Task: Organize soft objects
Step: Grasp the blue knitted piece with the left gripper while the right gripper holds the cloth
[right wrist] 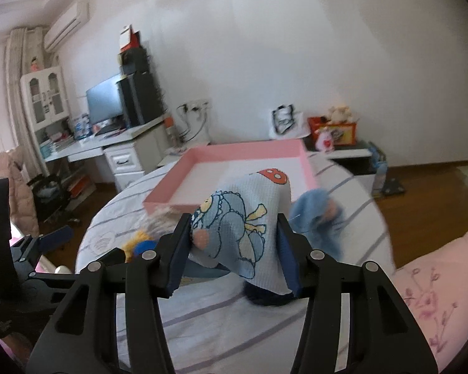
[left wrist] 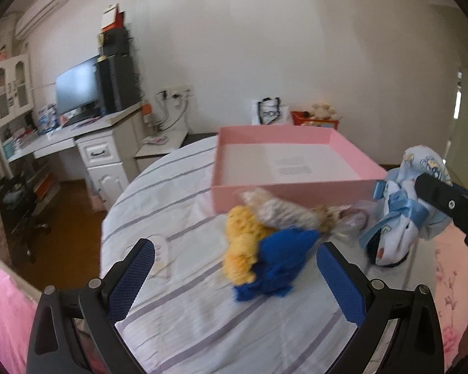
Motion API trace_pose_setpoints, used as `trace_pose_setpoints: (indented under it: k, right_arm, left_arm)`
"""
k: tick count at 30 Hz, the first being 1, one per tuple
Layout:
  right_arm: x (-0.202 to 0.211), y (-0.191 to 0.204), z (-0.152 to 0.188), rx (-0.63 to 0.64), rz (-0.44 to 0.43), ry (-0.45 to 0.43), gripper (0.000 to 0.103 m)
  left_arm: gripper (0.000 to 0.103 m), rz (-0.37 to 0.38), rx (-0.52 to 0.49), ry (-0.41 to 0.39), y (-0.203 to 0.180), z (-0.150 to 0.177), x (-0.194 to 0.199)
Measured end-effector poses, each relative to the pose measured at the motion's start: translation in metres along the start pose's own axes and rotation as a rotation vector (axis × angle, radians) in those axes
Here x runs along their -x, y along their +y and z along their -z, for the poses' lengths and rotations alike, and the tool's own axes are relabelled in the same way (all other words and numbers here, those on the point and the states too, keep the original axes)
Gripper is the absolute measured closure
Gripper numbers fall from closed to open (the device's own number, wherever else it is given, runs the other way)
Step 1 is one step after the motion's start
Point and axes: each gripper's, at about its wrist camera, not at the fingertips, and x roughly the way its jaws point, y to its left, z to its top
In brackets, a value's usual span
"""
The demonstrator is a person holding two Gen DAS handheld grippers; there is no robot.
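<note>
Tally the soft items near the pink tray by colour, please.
Yellow and blue plush: 1
Beige speckled plush: 1
Light blue printed cloth bundle, held in the right tool: 1
Fuzzy light blue item: 1
Total: 4, none inside the pink tray.

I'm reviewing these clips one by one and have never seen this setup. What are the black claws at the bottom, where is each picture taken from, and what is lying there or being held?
There is no robot: a person holds a two-finger gripper in each hand, and each carries a wide-angle camera looking along its fingers. One picture comes from the left gripper, open and empty, pointing at a yellow and blue plush toy lying on a striped bed cover. The other comes from the right gripper, closed on a light blue printed cloth bundle, which also shows at the right of the left view. Behind the toys sits an open pink box, apparently empty. A fuzzy blue soft item lies beside the bundle; it is too blurred to identify.
</note>
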Motion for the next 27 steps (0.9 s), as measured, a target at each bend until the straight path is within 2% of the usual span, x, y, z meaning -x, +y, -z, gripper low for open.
trace_pose_setpoints:
  k: [6, 9, 14, 16, 18, 19, 23, 27]
  right_arm:
    - [0.001, -0.034, 0.001, -0.051, 0.082, 0.003, 0.054]
    - [-0.007, -0.05, 0.005, -0.091, 0.083, 0.026, 0.054]
    - [-0.023, -0.064, 0.011, -0.111, 0.07, 0.054, 0.054]
    - [-0.028, -0.068, 0.015, -0.118, 0.062, 0.064, 0.053]
    - [-0.031, -0.072, 0.016, -0.127, 0.054, 0.07, 0.053]
    - [-0.034, -0.073, 0.016, -0.132, 0.052, 0.072, 0.053]
    - [-0.036, -0.071, 0.017, -0.131, 0.055, 0.074, 0.053]
    - [-0.032, -0.067, 0.017, -0.127, 0.062, 0.068, 0.053]
  left_arm:
    - [0.002, 0.064, -0.059, -0.005, -0.02, -0.005, -0.005]
    - [0.002, 0.074, -0.095, -0.004, -0.031, -0.006, -0.009]
    - [0.016, 0.076, -0.137, 0.028, -0.048, -0.009, -0.033]
    - [0.031, 0.073, -0.153, 0.044, -0.052, -0.009, -0.043]
    - [0.061, 0.073, -0.148, 0.065, -0.054, -0.012, -0.054]
    - [0.068, 0.074, -0.136, 0.073, -0.054, -0.012, -0.057]
    - [0.081, 0.056, -0.102, 0.087, -0.046, -0.016, -0.064]
    - [0.096, 0.1, -0.041, 0.08, -0.036, -0.022, -0.056]
